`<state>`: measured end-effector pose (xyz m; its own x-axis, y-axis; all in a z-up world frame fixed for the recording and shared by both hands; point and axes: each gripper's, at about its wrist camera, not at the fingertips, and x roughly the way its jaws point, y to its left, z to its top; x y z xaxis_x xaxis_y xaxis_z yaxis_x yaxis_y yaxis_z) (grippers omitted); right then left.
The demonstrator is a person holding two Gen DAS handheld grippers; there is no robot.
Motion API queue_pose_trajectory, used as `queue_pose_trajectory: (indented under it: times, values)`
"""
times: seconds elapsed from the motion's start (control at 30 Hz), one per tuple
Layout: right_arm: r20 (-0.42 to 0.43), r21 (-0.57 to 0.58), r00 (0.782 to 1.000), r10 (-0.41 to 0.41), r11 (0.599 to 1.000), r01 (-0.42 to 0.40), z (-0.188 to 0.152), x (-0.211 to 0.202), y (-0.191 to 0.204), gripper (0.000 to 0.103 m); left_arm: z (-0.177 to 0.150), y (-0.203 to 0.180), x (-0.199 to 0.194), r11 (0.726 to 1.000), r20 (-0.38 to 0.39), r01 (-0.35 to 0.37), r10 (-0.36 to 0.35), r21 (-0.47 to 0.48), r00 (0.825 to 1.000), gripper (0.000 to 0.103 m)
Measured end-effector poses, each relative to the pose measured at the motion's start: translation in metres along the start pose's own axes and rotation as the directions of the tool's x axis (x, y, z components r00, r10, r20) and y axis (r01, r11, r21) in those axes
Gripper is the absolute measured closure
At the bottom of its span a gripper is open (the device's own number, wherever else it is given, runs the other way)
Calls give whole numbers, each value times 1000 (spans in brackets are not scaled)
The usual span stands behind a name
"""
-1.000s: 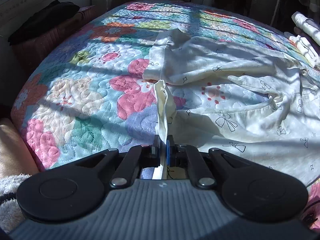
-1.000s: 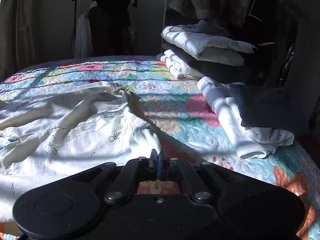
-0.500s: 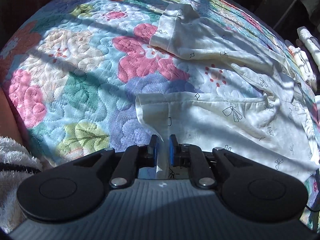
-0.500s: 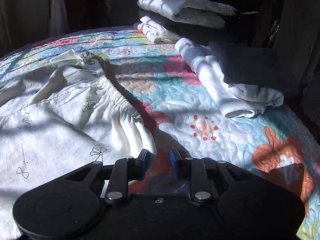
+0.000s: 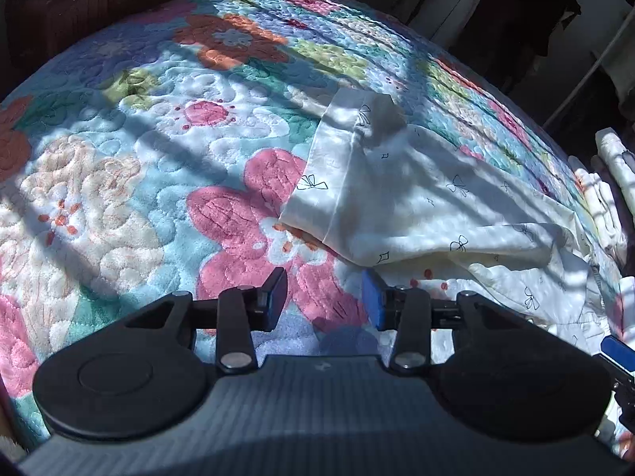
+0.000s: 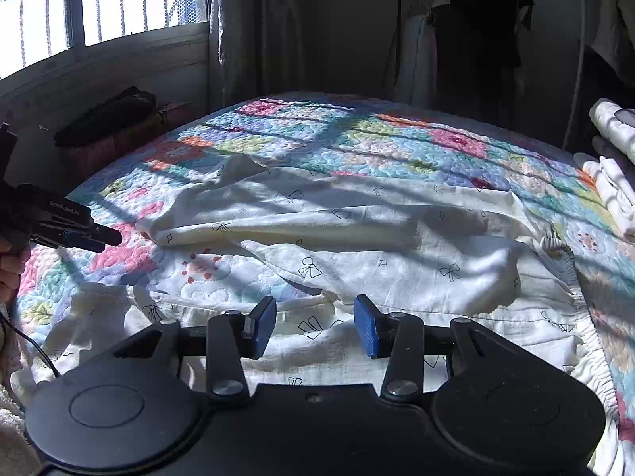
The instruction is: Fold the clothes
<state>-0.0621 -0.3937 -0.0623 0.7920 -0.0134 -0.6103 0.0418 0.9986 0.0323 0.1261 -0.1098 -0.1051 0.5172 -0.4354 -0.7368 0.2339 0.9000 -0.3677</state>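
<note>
Cream trousers with small black bow prints [image 6: 357,238] lie spread on the flowered quilt [image 5: 119,182]. One leg's hem [image 5: 337,182] lies ahead of my left gripper [image 5: 323,297], which is open and empty above the quilt, just short of the cloth. My right gripper [image 6: 313,325] is open and empty over the near leg, with the elastic waistband [image 6: 571,277] at the right. The left gripper also shows in the right wrist view [image 6: 59,222] at the far left, above the quilt.
Folded white clothes are stacked at the bed's right edge [image 6: 611,182] [image 5: 611,182]. A barred window [image 6: 99,8] and a dark bench with a black bag [image 6: 107,119] stand on the left. A clothes rack [image 6: 456,39] stands behind the bed.
Both grippers have opened and let go of the trousers. The near leg now lies flat on the quilt. Both grippers have pulled back and turned toward the far leg.
</note>
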Motion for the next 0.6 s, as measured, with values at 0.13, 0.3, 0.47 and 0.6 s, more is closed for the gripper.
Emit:
queue_pose_trajectory:
  times: [0.13,0.3,0.47,0.6]
  values:
    - [-27,-145,998,59,988,-62,18,52,37,55,16,-4,26,999,35,21,-22,30,999,50]
    - [-102,-312,993,-53,950,19,24,115,57,52,28,-5,56,993,69,-117,116,19,991,39]
    - [-144,-315,987,-67,949,19,24,140,50,45,32,-8,69,992,88,-112,107,56,990,45]
    - [-142,-230,990,-28,973,-6,24,140,36,101,35,-16,68,977,167,-198,183,82,969,102]
